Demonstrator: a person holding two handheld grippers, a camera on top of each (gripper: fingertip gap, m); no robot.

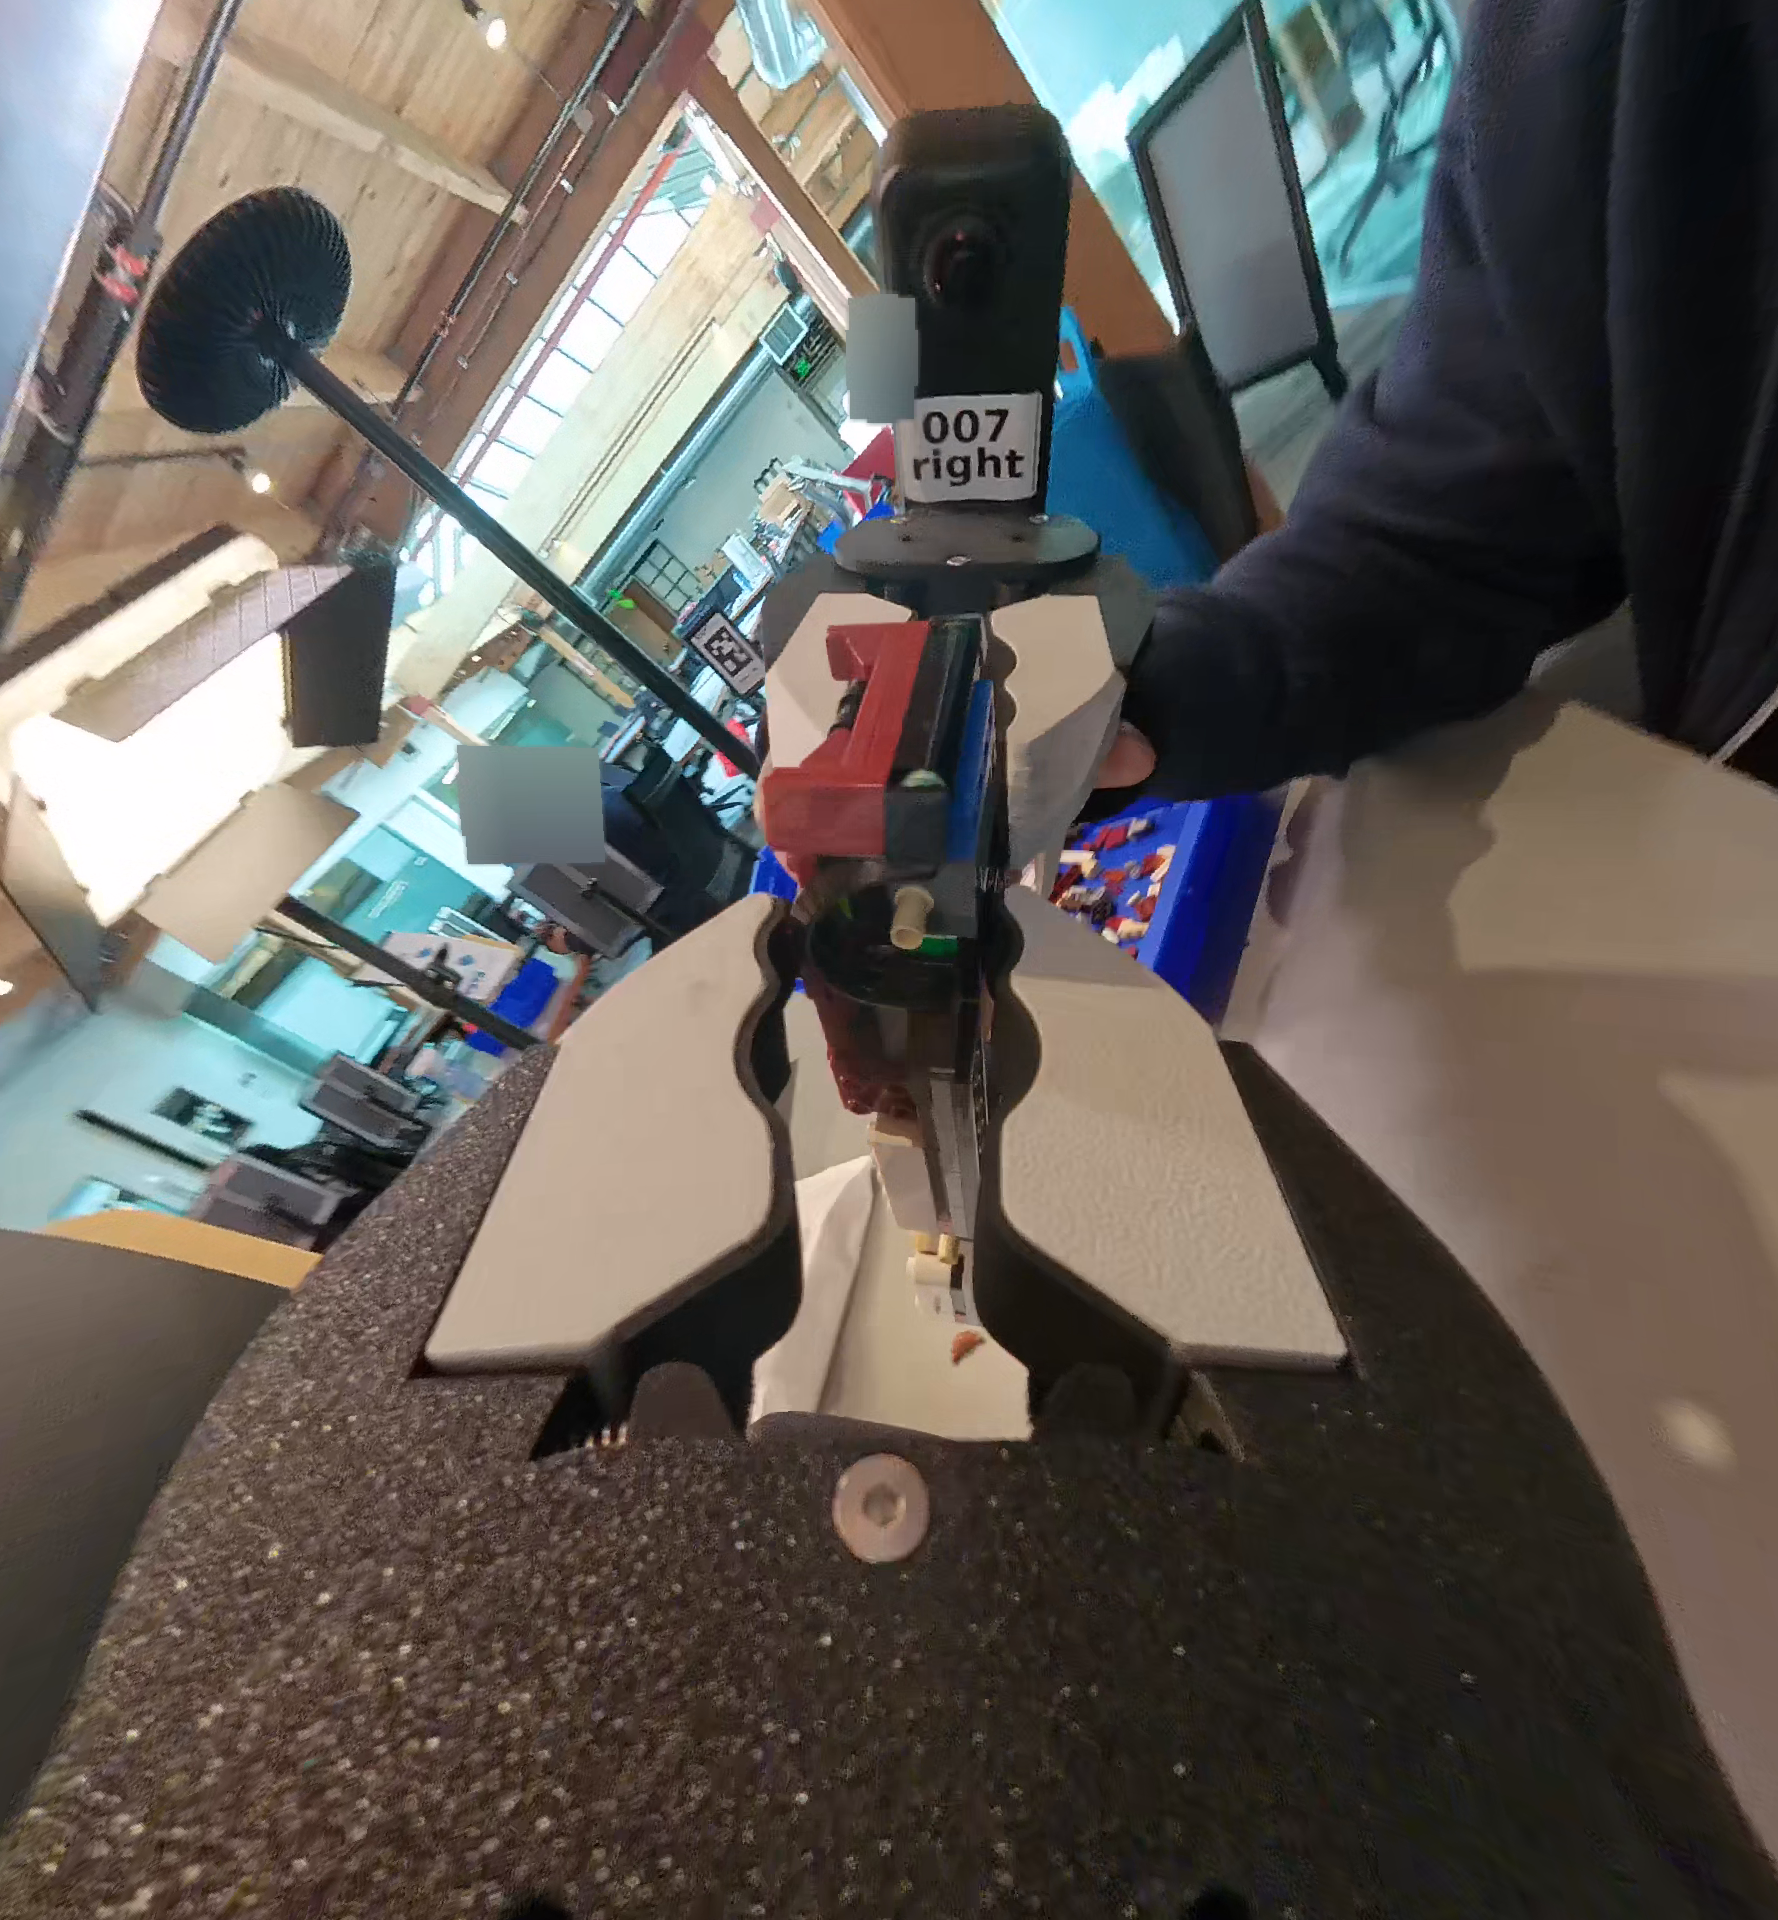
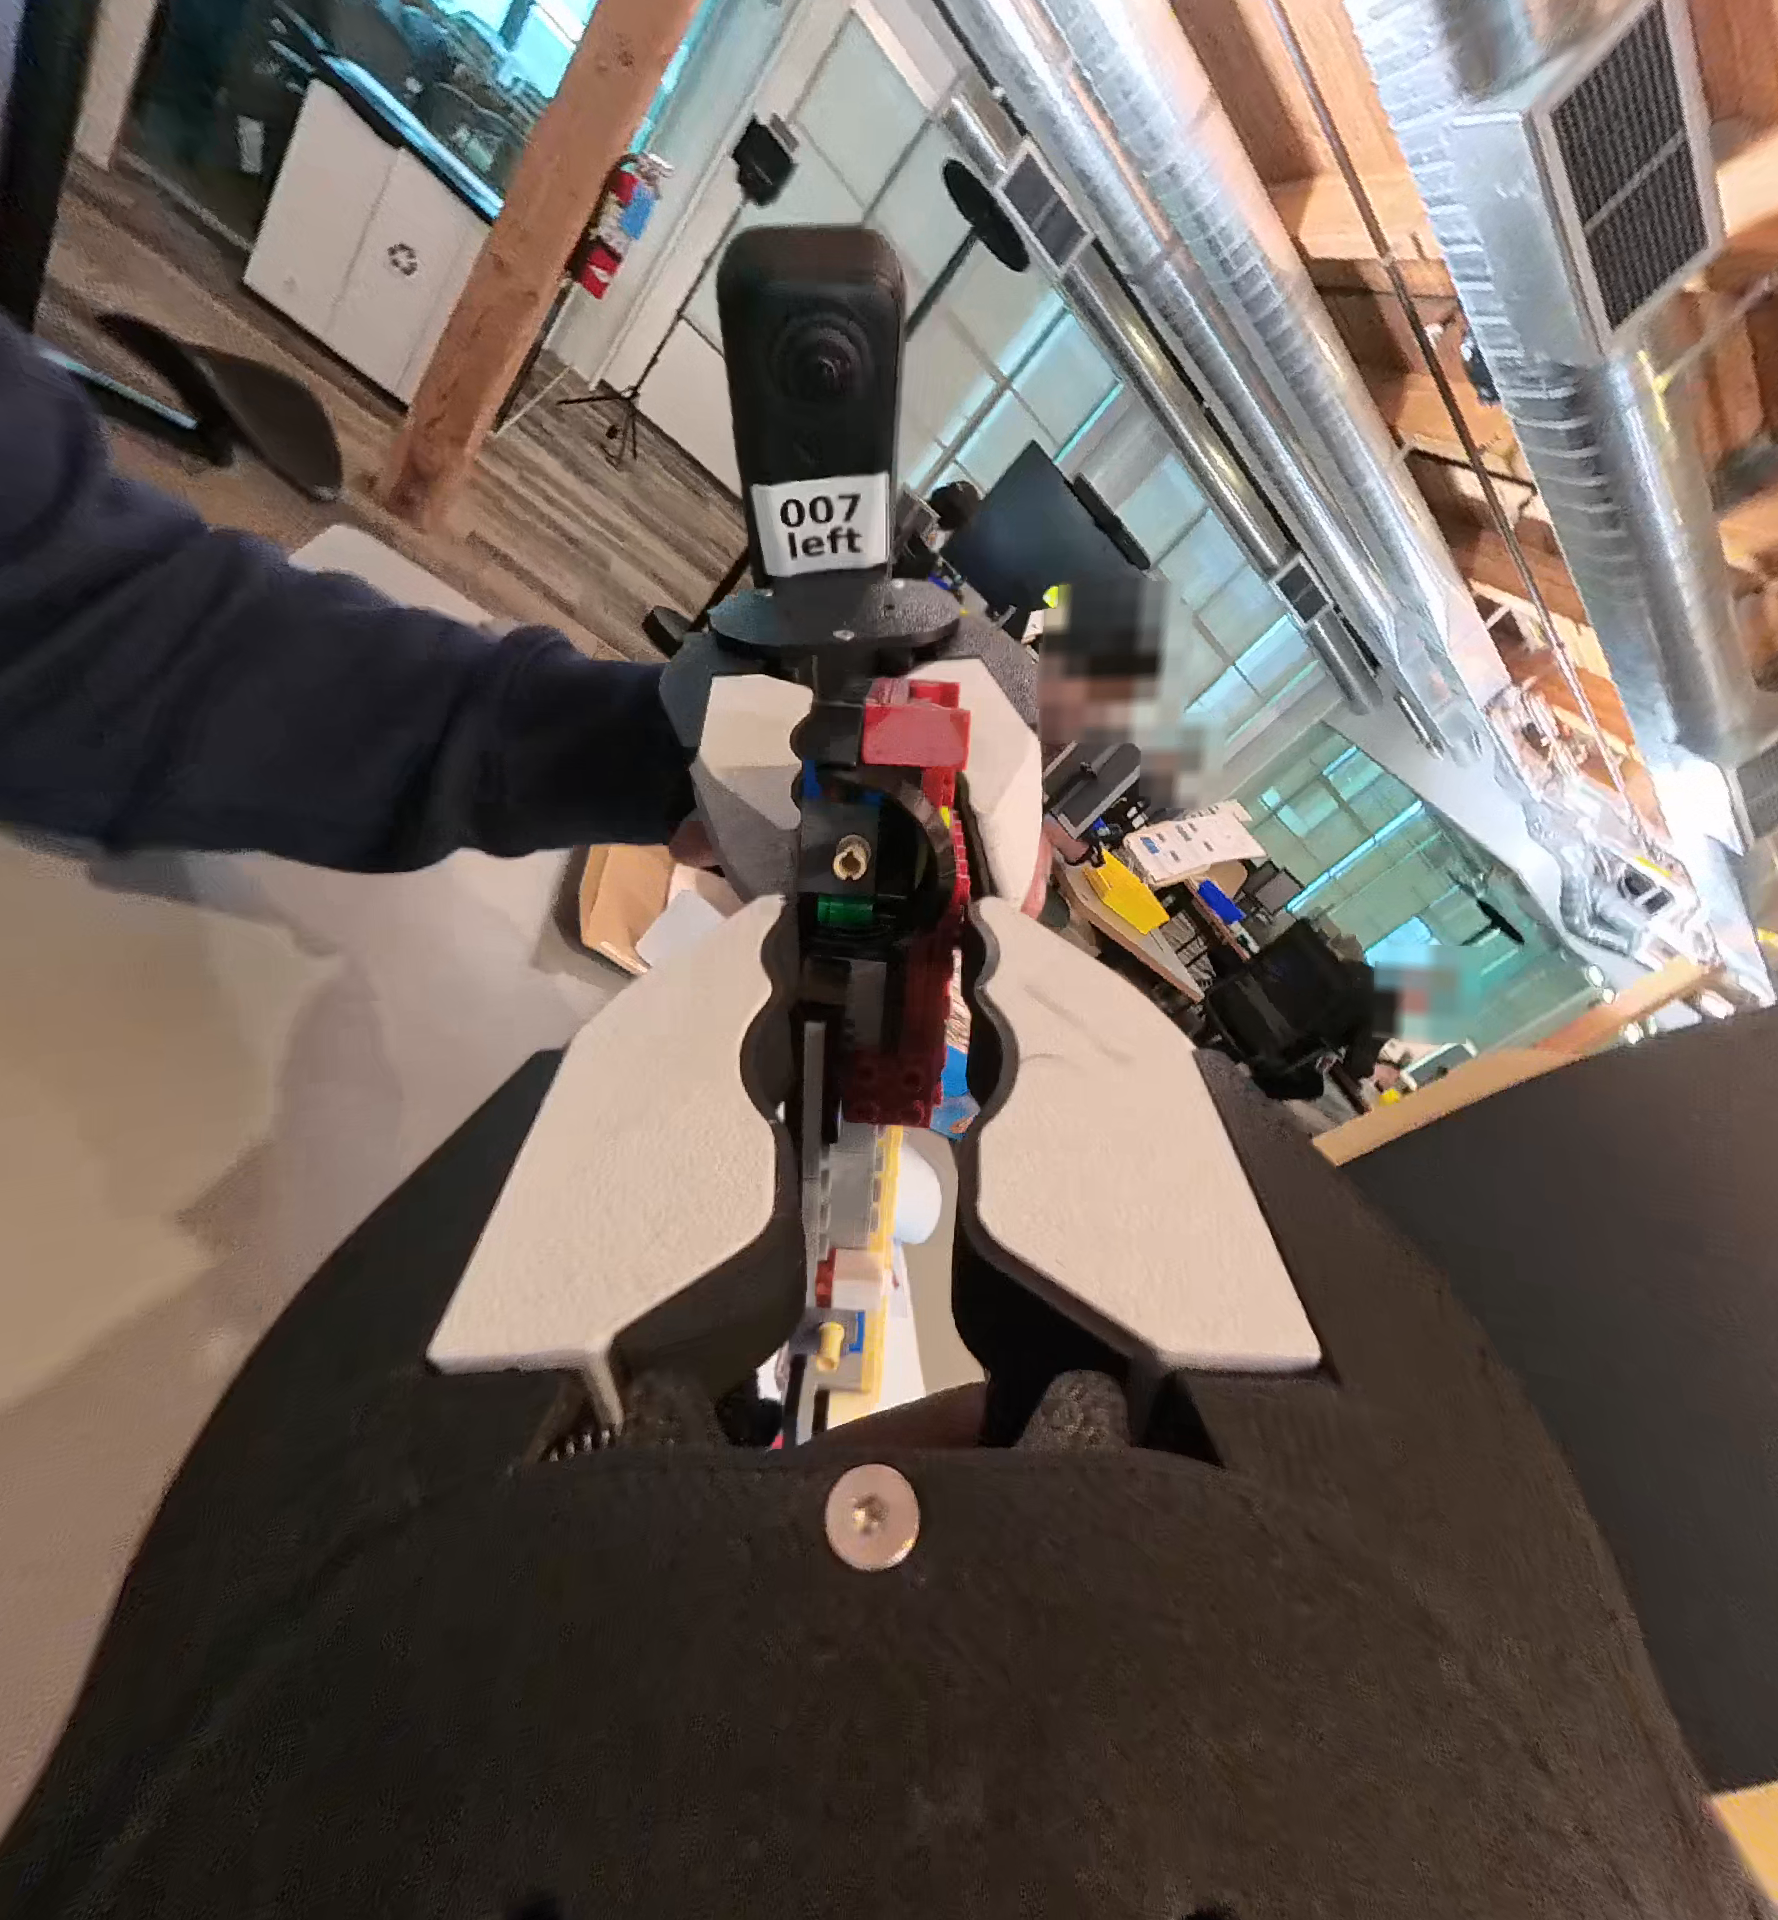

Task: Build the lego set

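The left claw (image 1: 890,925) grips one end of a brick model (image 1: 926,1039), red, black and blue, its grey fingers (image 1: 646,1101) pressed on either side. The model's long axis runs straight ahead from this claw into the right claw (image 1: 926,717), which faces it head-on and clamps the far end (a blue bin of loose bricks (image 1: 1207,914) lies beyond, to the right).

From the right wrist, the right claw (image 2: 874,935) likewise pinches the model (image 2: 885,1039) between its fingers (image 2: 1082,1153). The long axis again points dead ahead at the left claw (image 2: 864,769), so both claws are equally near, one at each end.
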